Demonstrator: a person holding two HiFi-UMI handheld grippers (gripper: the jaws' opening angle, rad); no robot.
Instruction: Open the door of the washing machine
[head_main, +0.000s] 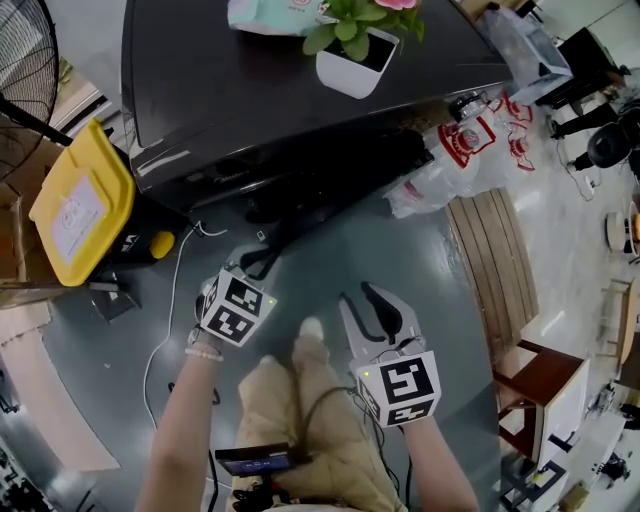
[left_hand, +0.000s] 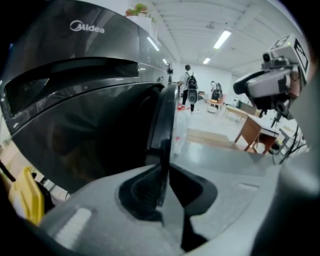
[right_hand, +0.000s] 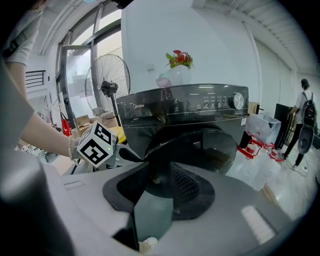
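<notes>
Head view: the washing machine (head_main: 300, 90) stands on the grey floor (head_main: 430, 270) straight ahead of both pairs of jaws, with a potted plant (head_main: 355, 60) on its top. Its door (head_main: 320, 185) is on the dark front face. The left gripper (head_main: 258, 265) reaches in to the door's edge, while the right gripper (head_main: 375, 312) hangs short of the machine, to the right of the left jaws. A yellow bin (head_main: 85, 200) sits off to the left of the left jaws. White plastic bags (head_main: 470, 150) and a slatted wooden board (head_main: 495, 260) lie out beyond the right jaws.

Left gripper view: the jaws are set narrow on the door's thin dark rim, which runs straight up between the pads. The door looks a little off the machine's front. I'd judge it stiff and fairly heavy on its hinge, all smooth glass and plastic, so the rim is a shallow, slippery hold. A pull would do best to follow the hinge's arc. Past the jaws the hall is long and bright, with people standing far off.

Right gripper view: the jaws stand apart with nothing between them, pointing at the machine's front. The round door sits just beyond them. A standing fan (right_hand: 107, 80) is further off to their left.
</notes>
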